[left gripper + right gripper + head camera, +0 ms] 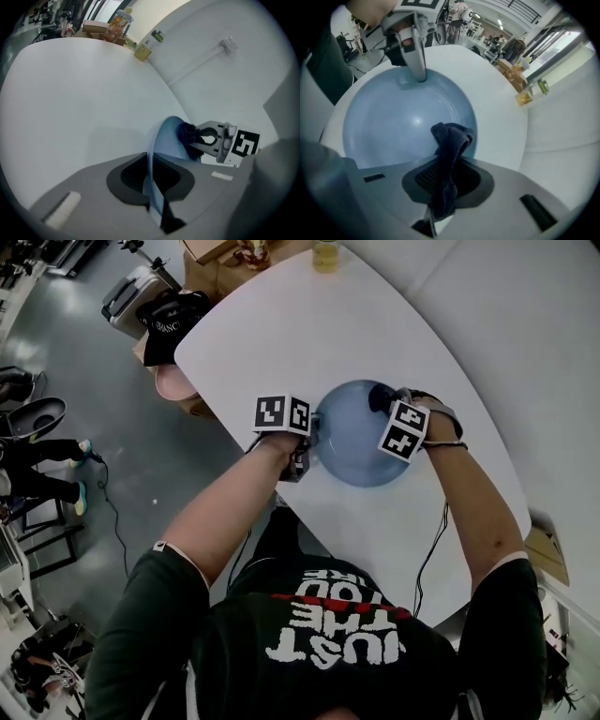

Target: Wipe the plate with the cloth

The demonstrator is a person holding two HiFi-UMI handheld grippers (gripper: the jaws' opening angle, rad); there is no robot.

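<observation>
The left gripper [152, 185] clamps the left rim of the blue plate [352, 437] on the white worktop [375, 324]; the right gripper [440, 185], closed on a dark cloth [451, 138], holds it over the plate's far right.

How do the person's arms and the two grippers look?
Both the left gripper and right gripper have grey bodies and a white cube with black square markers. Thin dark cables run from them. The person wears a dark short-sleeved T-shirt with white print.
</observation>
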